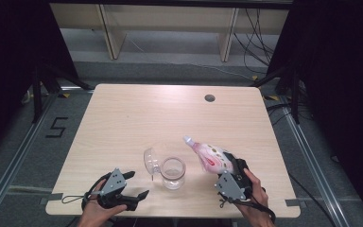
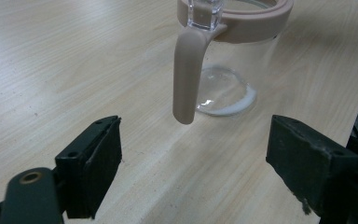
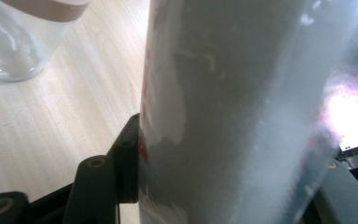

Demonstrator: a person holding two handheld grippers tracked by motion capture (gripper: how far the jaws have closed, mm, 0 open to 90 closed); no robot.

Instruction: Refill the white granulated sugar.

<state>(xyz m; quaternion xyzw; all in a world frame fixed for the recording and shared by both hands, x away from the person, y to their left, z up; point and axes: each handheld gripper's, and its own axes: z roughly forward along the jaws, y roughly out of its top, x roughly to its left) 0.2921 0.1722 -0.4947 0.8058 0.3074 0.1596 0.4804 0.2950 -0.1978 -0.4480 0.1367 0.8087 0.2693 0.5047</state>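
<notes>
Glass jar point(image 1: 173, 173) near front edge, left hand-held gripper point(image 1: 131, 186) spread, right hand-held gripper point(image 1: 234, 166) pinching pouch point(image 1: 210, 156)

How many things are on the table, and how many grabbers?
Glass jar with open flip lid: 1
Pink refill pouch, held in the right gripper: 1
Grippers, counting the left gripper: 2
Total: 4

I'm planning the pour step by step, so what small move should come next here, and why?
Probably close the left gripper forward onto the jar's handle to steady it. Its jaws stand open just short of that handle, the jar sits with its lid flipped open, and the right gripper already holds the pouch tilted, spout toward the jar.
</notes>
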